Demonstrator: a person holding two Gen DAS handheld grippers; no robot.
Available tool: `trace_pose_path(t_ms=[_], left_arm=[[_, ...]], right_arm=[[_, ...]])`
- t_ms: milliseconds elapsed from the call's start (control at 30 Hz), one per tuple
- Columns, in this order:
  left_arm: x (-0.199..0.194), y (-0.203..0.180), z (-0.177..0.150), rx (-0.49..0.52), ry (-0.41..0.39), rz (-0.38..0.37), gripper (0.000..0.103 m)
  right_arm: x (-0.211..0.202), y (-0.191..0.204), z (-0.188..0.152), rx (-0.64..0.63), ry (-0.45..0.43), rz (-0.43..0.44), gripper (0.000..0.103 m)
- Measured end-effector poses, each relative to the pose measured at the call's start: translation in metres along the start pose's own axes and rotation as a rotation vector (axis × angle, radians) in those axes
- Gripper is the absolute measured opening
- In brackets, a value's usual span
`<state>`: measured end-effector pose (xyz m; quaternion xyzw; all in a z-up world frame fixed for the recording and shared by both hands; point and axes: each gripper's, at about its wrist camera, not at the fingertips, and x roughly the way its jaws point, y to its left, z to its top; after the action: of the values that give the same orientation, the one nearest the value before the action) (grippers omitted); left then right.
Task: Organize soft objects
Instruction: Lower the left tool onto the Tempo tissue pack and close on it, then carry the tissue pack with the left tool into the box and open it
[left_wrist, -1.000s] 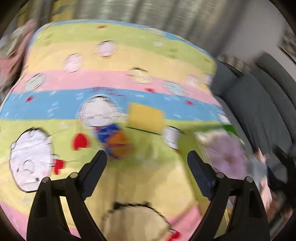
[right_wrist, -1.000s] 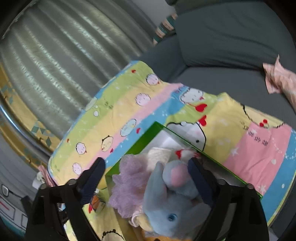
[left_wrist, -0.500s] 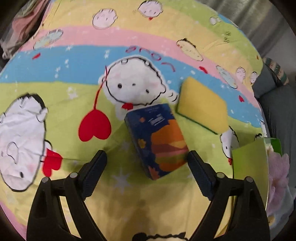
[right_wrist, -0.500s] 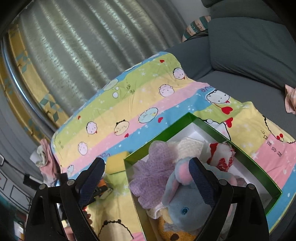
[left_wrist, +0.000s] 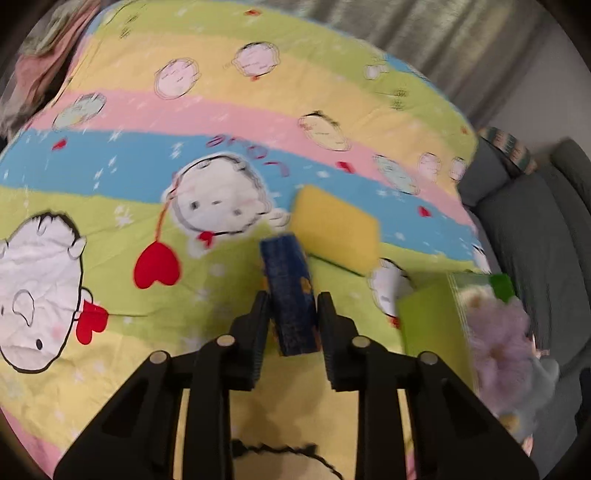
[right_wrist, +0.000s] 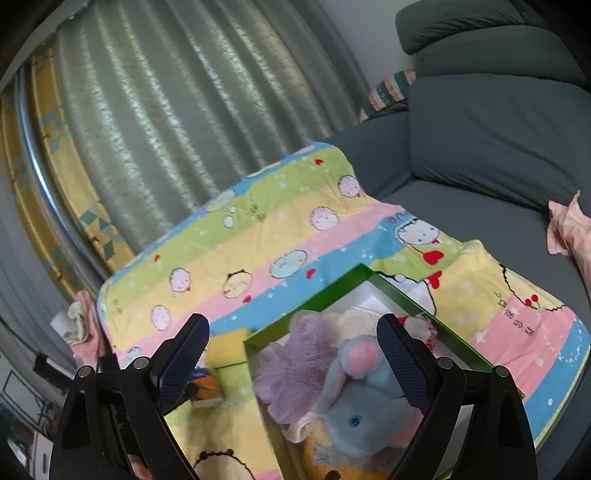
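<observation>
My left gripper (left_wrist: 291, 314) is shut on a dark blue and orange tissue pack (left_wrist: 290, 291), held edge-up just above the striped cartoon blanket (left_wrist: 221, 110). A yellow sponge (left_wrist: 334, 230) lies on the blanket just beyond it. The green box (right_wrist: 332, 288) stands to the right, holding a purple puff (right_wrist: 295, 369), a blue plush elephant (right_wrist: 362, 402) and other soft toys. My right gripper (right_wrist: 291, 358) is open and empty, hovering above the box. The tissue pack (right_wrist: 205, 387) and sponge (right_wrist: 229, 350) show left of the box in the right wrist view.
A grey sofa (right_wrist: 480, 147) lies beyond and right of the blanket, with a pink cloth (right_wrist: 569, 229) on its seat. Grey curtains (right_wrist: 184, 110) hang behind. Crumpled clothes (left_wrist: 33, 66) lie off the blanket's far left corner.
My left gripper closed on the tissue pack and turned it edge-up off the blanket. The right gripper drew back a little, still open above the box.
</observation>
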<state>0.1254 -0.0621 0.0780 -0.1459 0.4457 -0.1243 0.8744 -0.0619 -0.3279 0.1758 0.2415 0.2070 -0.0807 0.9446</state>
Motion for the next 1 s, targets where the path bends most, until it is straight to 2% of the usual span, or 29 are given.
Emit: trace_pose_path(t_ms=[67,133,167,200,267,300,400,500,633,667,733,767,833,867,900,1000], left_arm=[[-0.004,-0.010,-0.002,0.025,0.007,-0.033,0.014],[0.002,-0.020,-0.003,0.051,0.025,0.011,0.015],[0.008,-0.022,-0.005,0.060,0.040,0.060,0.018],[0.011,-0.020,-0.006,0.058,0.046,0.073,0.023],[0.009,-0.019,-0.007,0.063,0.044,0.055,0.029],[0.010,-0.017,-0.007,0.078,0.048,0.067,0.039],[0.012,-0.016,-0.011,0.116,0.050,0.121,0.061],[0.016,-0.015,-0.015,0.110,0.079,0.086,0.064],[0.025,-0.025,-0.021,0.146,0.102,0.083,0.067],[0.030,-0.028,-0.024,0.157,0.125,0.078,0.068],[0.050,-0.034,-0.031,0.174,0.229,0.101,0.067],[0.056,-0.037,-0.035,0.192,0.237,0.133,0.066],[0.054,-0.044,-0.038,0.226,0.190,0.166,0.065],[0.054,-0.044,-0.038,0.218,0.191,0.165,0.061],[0.052,-0.043,-0.038,0.209,0.179,0.158,0.052],[0.040,-0.042,-0.035,0.182,0.163,0.116,0.051]], right_arm=[[-0.003,0.000,0.000,0.005,-0.002,0.041,0.093],[-0.003,0.000,0.000,0.015,0.003,0.062,0.093],[-0.004,-0.001,0.000,0.017,0.002,0.063,0.093],[-0.005,-0.002,0.000,0.018,-0.001,0.058,0.093],[-0.007,-0.007,0.001,0.022,-0.007,0.048,0.093],[-0.008,-0.007,0.001,0.027,-0.009,0.048,0.093],[-0.009,-0.014,0.002,0.069,-0.013,0.059,0.093],[-0.008,-0.016,0.001,0.071,-0.008,0.053,0.093],[-0.008,-0.016,0.001,0.073,-0.004,0.047,0.093],[-0.007,-0.017,0.001,0.075,-0.002,0.045,0.093],[-0.007,-0.019,0.001,0.080,0.000,0.039,0.093],[-0.007,-0.020,0.001,0.083,0.001,0.036,0.093],[-0.008,-0.022,0.002,0.086,-0.002,0.034,0.093],[-0.009,-0.024,0.003,0.088,-0.005,0.035,0.093],[-0.009,-0.025,0.003,0.091,-0.007,0.036,0.093],[-0.008,-0.029,0.004,0.102,-0.008,0.038,0.093]])
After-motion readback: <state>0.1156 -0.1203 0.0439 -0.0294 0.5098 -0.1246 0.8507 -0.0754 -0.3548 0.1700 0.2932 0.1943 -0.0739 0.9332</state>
